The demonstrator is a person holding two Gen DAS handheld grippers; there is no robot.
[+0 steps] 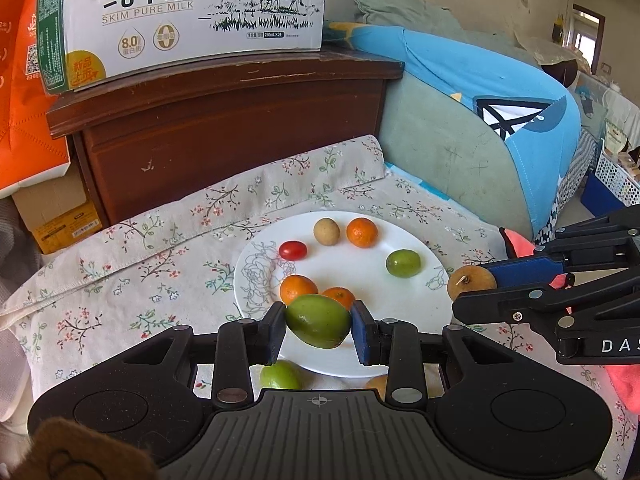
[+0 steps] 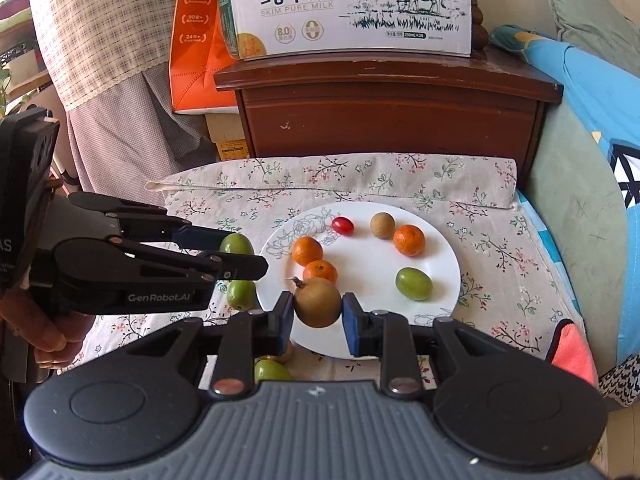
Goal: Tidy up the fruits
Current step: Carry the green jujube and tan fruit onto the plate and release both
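Left wrist view: the left gripper (image 1: pixel 319 326) pinches a green fruit (image 1: pixel 318 321) over the plate's (image 1: pixel 360 364) six o'clock rim. Lower it onto bare plate before spreading.

Right wrist view: the right gripper (image 2: pixel 317 307) pinches a brown fruit (image 2: pixel 318 302) above the plate's seven o'clock edge; set it clear of the oranges (image 2: pixel 320 271).

left gripper (image 1: pixel 318 326): fingers clamped on green fruit (image 1: pixel 318 321) | right gripper (image 2: pixel 318 312): fingers clamped on brown fruit (image 2: pixel 318 302)

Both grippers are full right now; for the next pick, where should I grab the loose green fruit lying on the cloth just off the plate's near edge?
Grip the loose green fruit across its rounded middle, coming from above: the white plate's rim crowds one side.
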